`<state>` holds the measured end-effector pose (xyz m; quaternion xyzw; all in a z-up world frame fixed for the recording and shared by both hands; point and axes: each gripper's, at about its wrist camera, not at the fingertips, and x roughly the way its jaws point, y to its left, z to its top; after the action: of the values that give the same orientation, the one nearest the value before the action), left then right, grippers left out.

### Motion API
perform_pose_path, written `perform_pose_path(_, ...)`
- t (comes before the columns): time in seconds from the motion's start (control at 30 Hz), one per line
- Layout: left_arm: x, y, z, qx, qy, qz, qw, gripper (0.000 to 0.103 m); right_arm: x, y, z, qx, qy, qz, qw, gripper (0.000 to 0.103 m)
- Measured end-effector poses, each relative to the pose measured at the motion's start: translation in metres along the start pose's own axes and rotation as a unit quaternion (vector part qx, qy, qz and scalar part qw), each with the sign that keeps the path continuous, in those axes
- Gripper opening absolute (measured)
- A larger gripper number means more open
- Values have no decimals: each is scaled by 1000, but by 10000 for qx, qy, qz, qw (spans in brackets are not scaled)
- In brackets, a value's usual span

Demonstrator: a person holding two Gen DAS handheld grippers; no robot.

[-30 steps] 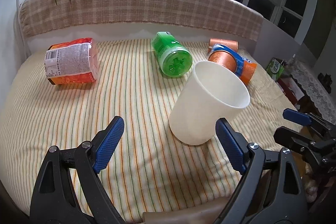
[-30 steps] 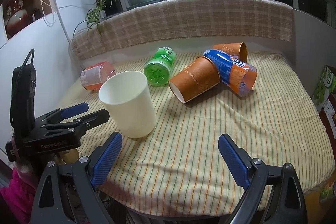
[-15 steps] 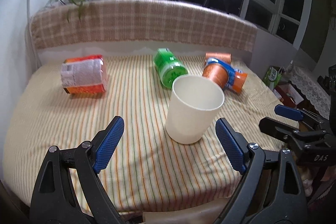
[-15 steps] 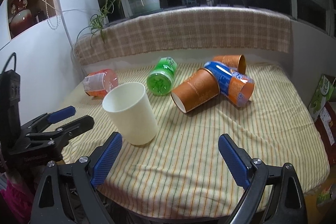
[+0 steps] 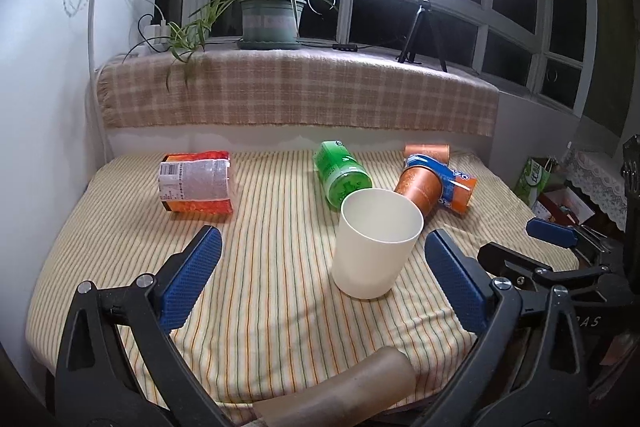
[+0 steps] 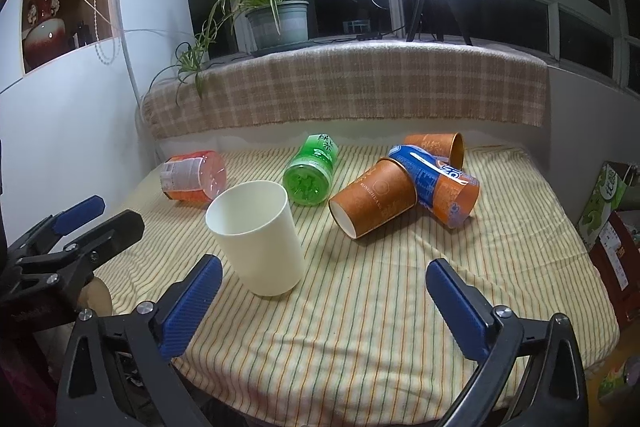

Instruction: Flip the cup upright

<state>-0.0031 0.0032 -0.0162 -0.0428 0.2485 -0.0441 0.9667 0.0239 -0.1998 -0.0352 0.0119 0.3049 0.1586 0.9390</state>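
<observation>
A white cup [image 5: 376, 241] stands upright, mouth up, on the striped cloth; it also shows in the right wrist view [image 6: 258, 237]. My left gripper [image 5: 324, 283] is open and empty, drawn back near the table's front edge, with the cup beyond and between its blue pads. My right gripper [image 6: 320, 307] is open and empty, to the right of the cup. Each gripper shows in the other's view, the right one [image 5: 560, 247] and the left one [image 6: 76, 227].
A green bottle [image 6: 310, 171], an orange packet-like bottle [image 5: 196, 183], two orange paper cups [image 6: 376, 201] and a blue-orange can [image 6: 438, 179] lie on their sides at the back. A plaid-covered ledge [image 5: 296, 95] with a potted plant and ring light stands behind. The table [image 6: 380, 347] edge is near.
Both grippers have pulled back and tilted up, away from the cup. The cup has gone from leaning to standing upright on the cloth.
</observation>
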Motion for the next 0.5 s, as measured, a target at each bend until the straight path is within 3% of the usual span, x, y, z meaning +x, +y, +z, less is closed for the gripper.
perform_pose_path(0.5, -6, -2, 1, 55, -21, 57, 10000, 103, 1, 1, 0, -14, -2, -4, 10000, 103)
